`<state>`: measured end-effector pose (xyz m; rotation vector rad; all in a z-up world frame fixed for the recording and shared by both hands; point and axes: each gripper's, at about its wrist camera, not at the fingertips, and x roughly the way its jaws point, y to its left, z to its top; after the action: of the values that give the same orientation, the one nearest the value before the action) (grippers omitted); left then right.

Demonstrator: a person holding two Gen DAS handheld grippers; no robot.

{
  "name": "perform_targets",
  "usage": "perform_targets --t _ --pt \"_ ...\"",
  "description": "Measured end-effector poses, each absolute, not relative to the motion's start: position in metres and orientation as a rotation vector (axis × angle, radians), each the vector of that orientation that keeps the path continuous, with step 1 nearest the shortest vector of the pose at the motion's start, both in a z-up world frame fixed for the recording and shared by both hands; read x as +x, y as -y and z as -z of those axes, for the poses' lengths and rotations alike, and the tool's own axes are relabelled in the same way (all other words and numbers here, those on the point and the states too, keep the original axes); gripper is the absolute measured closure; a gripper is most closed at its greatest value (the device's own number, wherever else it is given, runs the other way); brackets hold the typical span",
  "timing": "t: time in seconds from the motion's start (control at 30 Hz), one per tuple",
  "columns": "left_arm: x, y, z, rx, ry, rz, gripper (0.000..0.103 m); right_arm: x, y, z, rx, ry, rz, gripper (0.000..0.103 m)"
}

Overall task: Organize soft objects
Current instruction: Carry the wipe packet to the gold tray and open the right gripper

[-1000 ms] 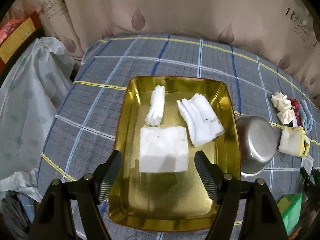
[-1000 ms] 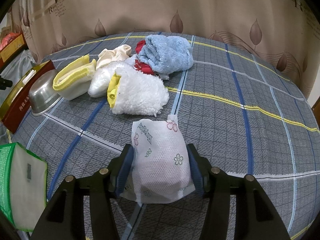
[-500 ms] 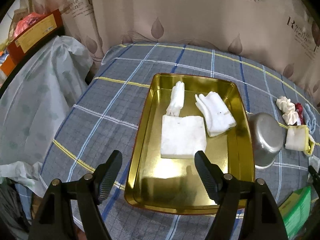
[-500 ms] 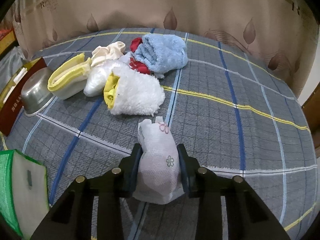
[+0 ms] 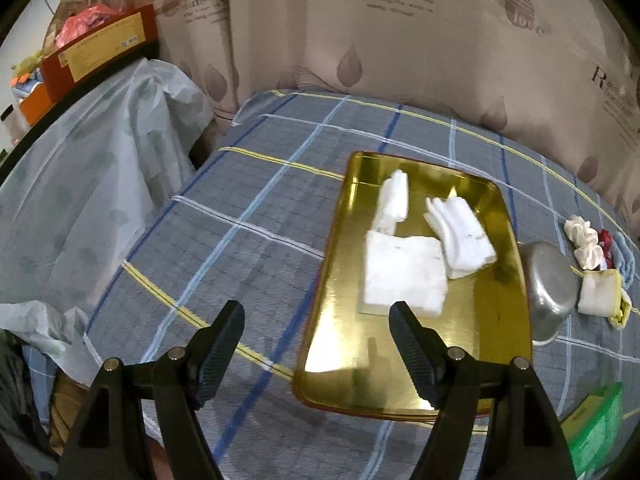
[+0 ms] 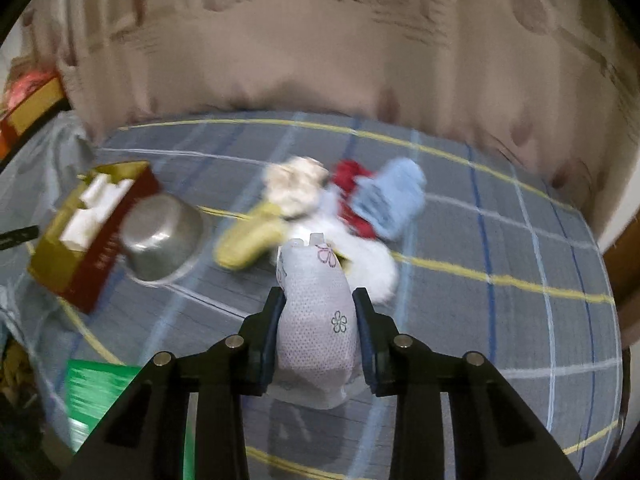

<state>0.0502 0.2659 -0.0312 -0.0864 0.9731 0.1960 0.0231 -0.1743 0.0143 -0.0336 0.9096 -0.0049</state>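
Holding three white cloths (image 5: 404, 276), gold tray (image 5: 516, 280)

Dim indoor light, fisheye-bent edges; right wrist view motion-blurred, left mostly sharp.

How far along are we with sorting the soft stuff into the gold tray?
Done: three white folded cloths lie in the gold tray. In hand: the right tongs are shut on a flower-print pouch, lifted off the checked cloth. Left tongs open, empty. Left: the pile beside the metal bowl, including a blue towel and yellow-edged cloth.
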Motion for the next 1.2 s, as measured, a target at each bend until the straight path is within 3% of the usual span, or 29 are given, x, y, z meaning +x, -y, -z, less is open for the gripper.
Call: perform_targets --t 0.43,1.2 --pt "0.046 -0.282 0.023 -0.09 -0.959 -0.238 0.026 0.057 0.048 -0.053 -0.089 -0.897 -0.303 0.072" --pt "0.04 -0.336 0.016 -0.188 -0.977 -0.327 0.026 0.116 -0.127 0.024 -0.213 -1.063 -0.524 0.068"
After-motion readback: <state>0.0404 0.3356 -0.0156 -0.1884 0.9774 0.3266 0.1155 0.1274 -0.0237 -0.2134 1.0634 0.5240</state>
